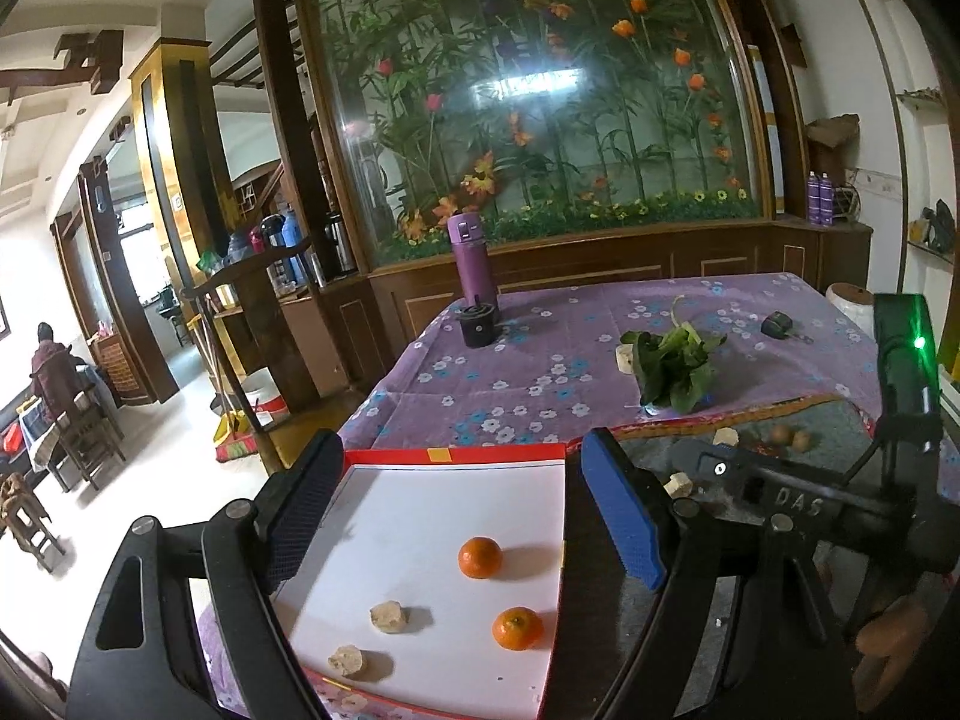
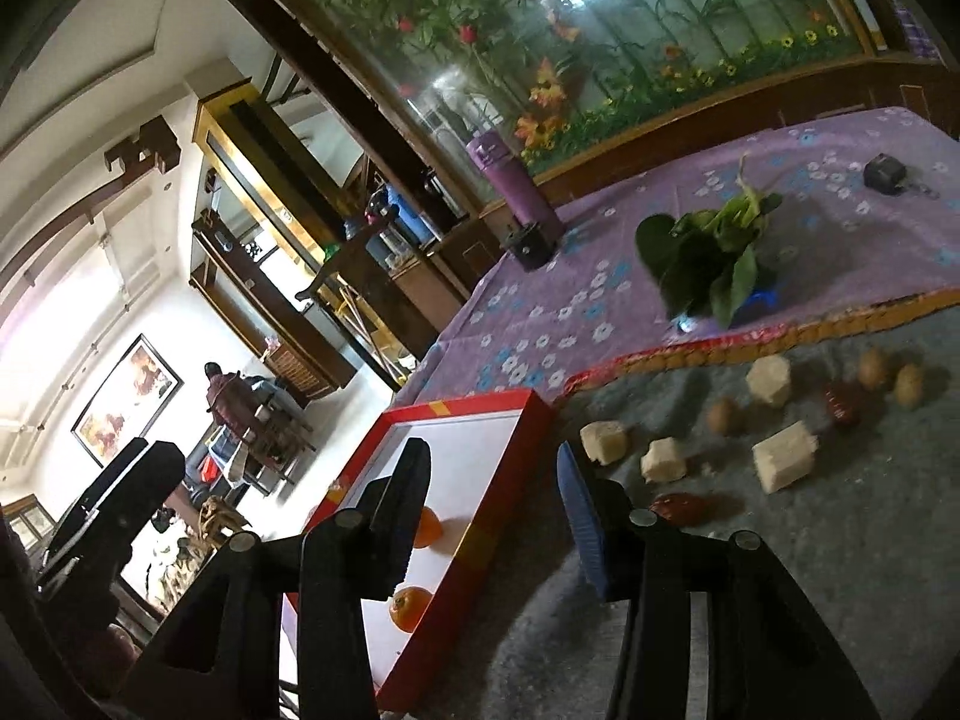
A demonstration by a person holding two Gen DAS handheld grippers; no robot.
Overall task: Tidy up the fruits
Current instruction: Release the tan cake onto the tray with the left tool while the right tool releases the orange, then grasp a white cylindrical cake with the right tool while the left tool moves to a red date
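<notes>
1. Two oranges (image 1: 480,557) (image 1: 517,629) are lying in the red-rimmed tray (image 1: 456,453).
2. Left gripper (image 1: 462,516) is hovering above the tray, jaws spread wide, holding nothing.
3. Right gripper (image 2: 492,516) is straddling the tray's rim, jaws likewise wide, holding nothing.

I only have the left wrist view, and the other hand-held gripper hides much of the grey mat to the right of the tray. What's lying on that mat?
Observer: The right wrist view shows four pale cut blocks spread over the grey mat.
Operator: Anything red among them?
Observer: Yes, two dark red wrinkled dates: one close to the gripper and one further back, beside small brown round fruits.
Operator: Is the right gripper carrying anything?
Observer: No. The right hand-held gripper is open and empty, with one finger over the red-rimmed white tray and the other over the mat.
</notes>
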